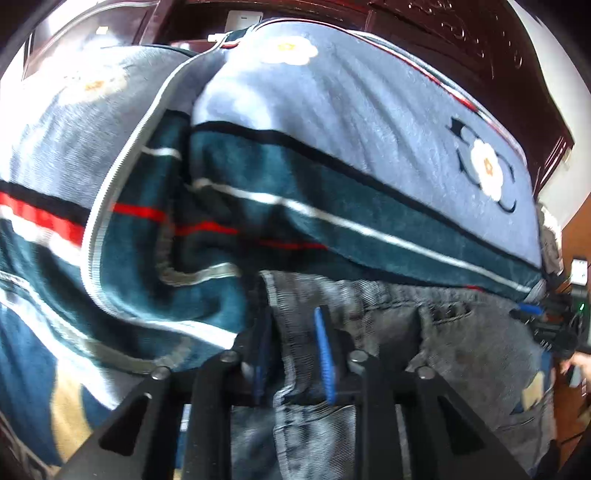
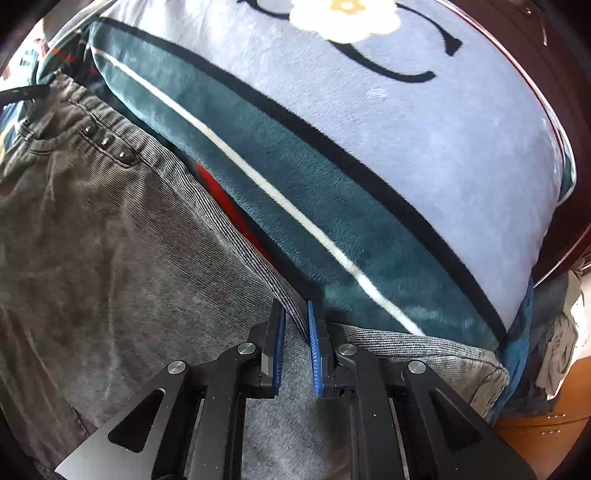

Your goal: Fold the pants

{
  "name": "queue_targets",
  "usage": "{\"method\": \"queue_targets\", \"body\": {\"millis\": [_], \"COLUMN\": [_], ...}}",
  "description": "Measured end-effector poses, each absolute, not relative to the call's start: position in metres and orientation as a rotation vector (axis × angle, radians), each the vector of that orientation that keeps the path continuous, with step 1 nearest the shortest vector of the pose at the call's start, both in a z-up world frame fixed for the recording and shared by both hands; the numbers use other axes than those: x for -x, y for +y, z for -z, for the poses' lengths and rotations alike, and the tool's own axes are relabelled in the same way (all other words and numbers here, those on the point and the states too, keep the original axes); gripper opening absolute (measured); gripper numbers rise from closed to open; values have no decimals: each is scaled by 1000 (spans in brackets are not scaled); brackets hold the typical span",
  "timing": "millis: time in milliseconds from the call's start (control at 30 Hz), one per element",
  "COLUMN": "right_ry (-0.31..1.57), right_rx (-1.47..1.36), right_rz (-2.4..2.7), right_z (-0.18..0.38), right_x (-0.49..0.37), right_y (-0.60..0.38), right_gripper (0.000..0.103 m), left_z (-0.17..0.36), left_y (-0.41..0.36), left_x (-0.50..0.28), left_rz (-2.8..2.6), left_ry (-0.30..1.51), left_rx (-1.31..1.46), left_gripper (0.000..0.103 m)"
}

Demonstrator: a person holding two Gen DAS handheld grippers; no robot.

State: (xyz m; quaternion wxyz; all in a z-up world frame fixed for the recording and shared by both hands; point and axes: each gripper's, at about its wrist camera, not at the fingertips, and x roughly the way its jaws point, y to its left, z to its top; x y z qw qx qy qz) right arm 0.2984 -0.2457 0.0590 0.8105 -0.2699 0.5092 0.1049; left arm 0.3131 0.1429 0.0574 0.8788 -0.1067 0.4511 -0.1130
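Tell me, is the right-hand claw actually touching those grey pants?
Touching. The right wrist view shows the right gripper pinching a raised fold of the grey pants between its blue pads.

A striped plush blanket (image 2: 332,166) with white flowers (image 1: 487,168) lies before dark carved wood (image 1: 480,33).

Left hand-held gripper (image 1: 293,354), right hand-held gripper (image 2: 296,350): black frames, blue ribbed pads, silver screws.

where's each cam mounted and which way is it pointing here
Left wrist: on the left gripper, looking steeply down along its fingers at the pants waistband, which it pinches; a hand shows far right.
Right wrist: on the right gripper, looking down at the pants' edge, shut on it.
Shared: grey pants, striped flower blanket.
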Motion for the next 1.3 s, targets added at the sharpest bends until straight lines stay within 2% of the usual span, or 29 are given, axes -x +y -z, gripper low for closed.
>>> {"method": "queue_targets", "body": {"millis": [33, 67, 100, 167, 233, 300, 333, 633, 900, 1133, 1300], "right_ry": [1087, 1087, 1087, 1085, 1084, 1076, 1074, 1040, 995, 953, 949], "right_rx": [572, 564, 555, 552, 546, 541, 539, 469, 384, 282, 214], "right_rz": [-224, -225, -227, -227, -224, -223, -224, -235, -247, -282, -314], "right_z": [-59, -59, -60, -61, -64, -62, -57, -93, -143, -157, -143], "right_x": [-299, -302, -303, -301, -302, -297, -296, -255, -207, -139, -105], "right_y": [-246, -245, -246, -250, -253, -249, -243, -257, -270, -268, -248], "right_gripper": [11, 11, 11, 11, 11, 11, 11, 11, 11, 11, 11], "left_z": [-58, -57, -56, -49, -42, -38, -36, -80, -119, -130, -135], "left_y": [140, 136, 132, 125, 122, 122, 123, 130, 140, 153, 173], "left_x": [-313, -314, -316, -322, -328, -333, -336, -304, -252, -196, -156], "left_rz": [242, 241, 238, 213, 178, 152, 148, 239, 387, 473, 484], "left_ry": [936, 932, 937, 967, 997, 1014, 1027, 895, 851, 850, 844], "left_rx": [233, 230, 215, 174, 159, 173, 185, 256, 268, 302, 314], "left_gripper": [38, 48, 52, 51, 45, 9, 6, 4, 4, 4, 4]}}
